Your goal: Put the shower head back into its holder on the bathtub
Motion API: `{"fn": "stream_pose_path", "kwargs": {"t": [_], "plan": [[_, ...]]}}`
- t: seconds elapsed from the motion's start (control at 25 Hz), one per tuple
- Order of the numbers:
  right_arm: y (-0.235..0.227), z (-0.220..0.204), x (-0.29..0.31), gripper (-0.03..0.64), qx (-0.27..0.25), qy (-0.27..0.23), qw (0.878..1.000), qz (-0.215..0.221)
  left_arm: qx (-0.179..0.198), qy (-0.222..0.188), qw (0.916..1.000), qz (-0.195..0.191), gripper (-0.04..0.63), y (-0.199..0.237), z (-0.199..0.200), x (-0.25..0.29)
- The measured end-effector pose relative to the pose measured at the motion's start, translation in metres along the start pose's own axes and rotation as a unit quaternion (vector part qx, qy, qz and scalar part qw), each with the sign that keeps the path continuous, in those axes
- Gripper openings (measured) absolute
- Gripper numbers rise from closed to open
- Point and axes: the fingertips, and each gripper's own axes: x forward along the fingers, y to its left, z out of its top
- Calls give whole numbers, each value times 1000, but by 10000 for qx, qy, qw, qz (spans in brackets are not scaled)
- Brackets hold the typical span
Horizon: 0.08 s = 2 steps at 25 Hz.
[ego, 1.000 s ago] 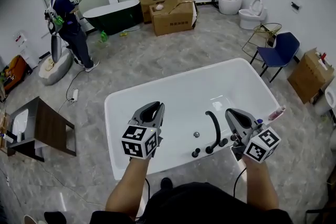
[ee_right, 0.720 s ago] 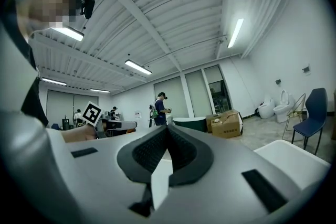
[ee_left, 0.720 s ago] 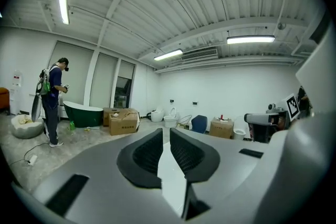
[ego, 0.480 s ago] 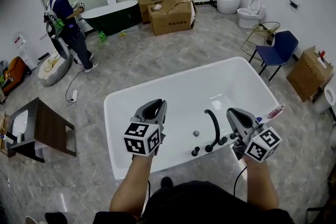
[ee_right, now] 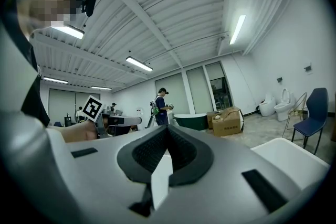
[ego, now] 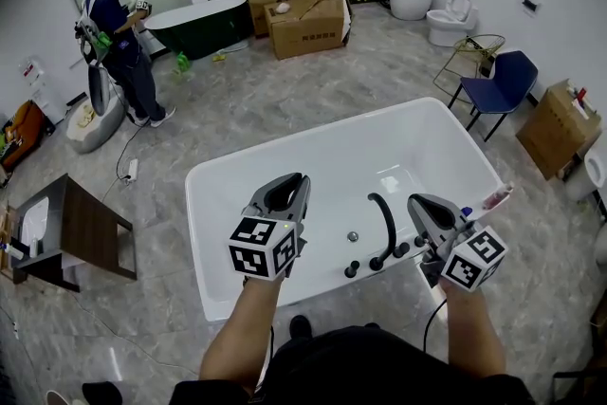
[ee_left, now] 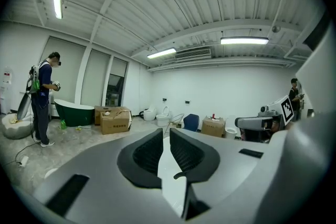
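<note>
A white bathtub (ego: pixel 228 175) fills the middle of the head view. On its near rim stands a black faucet (ego: pixel 383 221) with a curved spout and small black knobs (ego: pixel 352 270). I cannot pick out a shower head in any view. My left gripper (ego: pixel 296 181) hovers over the tub's near left part, jaws shut and empty, as the left gripper view (ee_left: pixel 166 136) confirms. My right gripper (ego: pixel 418 202) hangs just right of the faucet, also shut with nothing between its jaws (ee_right: pixel 168 131). Both point roughly level across the tub.
A small pink-and-white item (ego: pixel 497 198) lies on the tub's right rim. A blue chair (ego: pixel 503 90) and cardboard boxes (ego: pixel 560 133) stand to the right, and toilets (ego: pixel 453 19) at the back. A person (ego: pixel 114 33) stands by a dark green tub (ego: pixel 194 26). A dark cabinet (ego: pixel 81 228) sits at left.
My left gripper has drifted a little right and farther over the tub. The right gripper has stayed put. The person at the back has shifted slightly.
</note>
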Motion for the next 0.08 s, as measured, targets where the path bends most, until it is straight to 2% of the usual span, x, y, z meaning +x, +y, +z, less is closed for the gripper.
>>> {"fn": "stream_pose_path", "kwargs": {"t": [0.08], "plan": [[-1,0,0,15,-14,16,10000,0,22,-14,10000,-62,52,-5,2,4]]}}
